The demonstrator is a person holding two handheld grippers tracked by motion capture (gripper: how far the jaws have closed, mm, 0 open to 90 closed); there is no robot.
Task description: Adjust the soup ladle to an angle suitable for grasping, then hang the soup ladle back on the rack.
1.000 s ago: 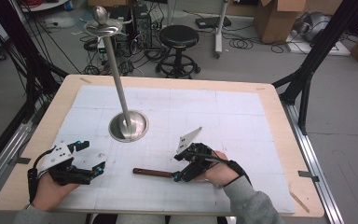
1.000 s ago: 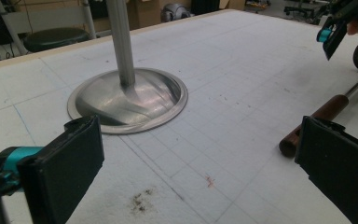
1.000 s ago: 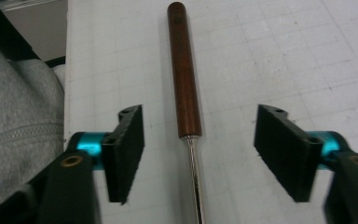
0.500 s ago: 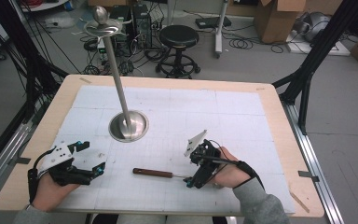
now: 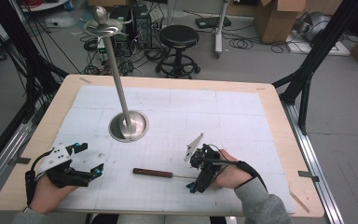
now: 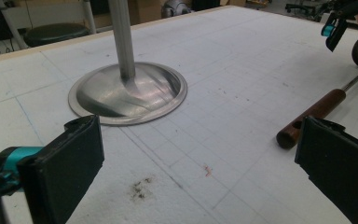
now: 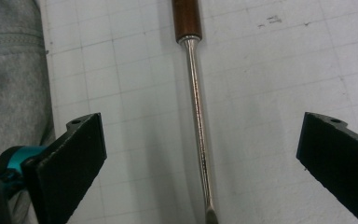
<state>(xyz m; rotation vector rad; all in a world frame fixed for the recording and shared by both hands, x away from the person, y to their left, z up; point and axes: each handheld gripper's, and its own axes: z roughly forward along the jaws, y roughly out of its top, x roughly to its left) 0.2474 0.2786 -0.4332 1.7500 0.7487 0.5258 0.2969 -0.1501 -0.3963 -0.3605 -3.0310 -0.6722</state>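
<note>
- Ladle (image 5: pixel 161 173) lies flat on the mat (image 5: pixel 242 116), near the stand (image 5: pixel 128 126) on the person's side, its wooden handle pointing toward the left gripper (image 5: pixel 93 171) and its thin metal shaft running under the right gripper (image 5: pixel 196 179).
- Right gripper hovers over that shaft with jaws spread wide on either side of it; they have just been opening, and the pads touch nothing, so the ladle rests on the mat alone. That straddling pose looks suited to closing on the shaft.
- Left gripper waits apart from the stand, jaws likewise spread and empty; in its own view the handle end (image 6: pixel 310 119) lies just ahead of one jaw.
- Stand, a dished steel base with a tall pole, sits well clear of the ladle and blocks nothing.
- Sleeve (image 7: pixel 11 70) lies beside the shaft, not across it.
</note>
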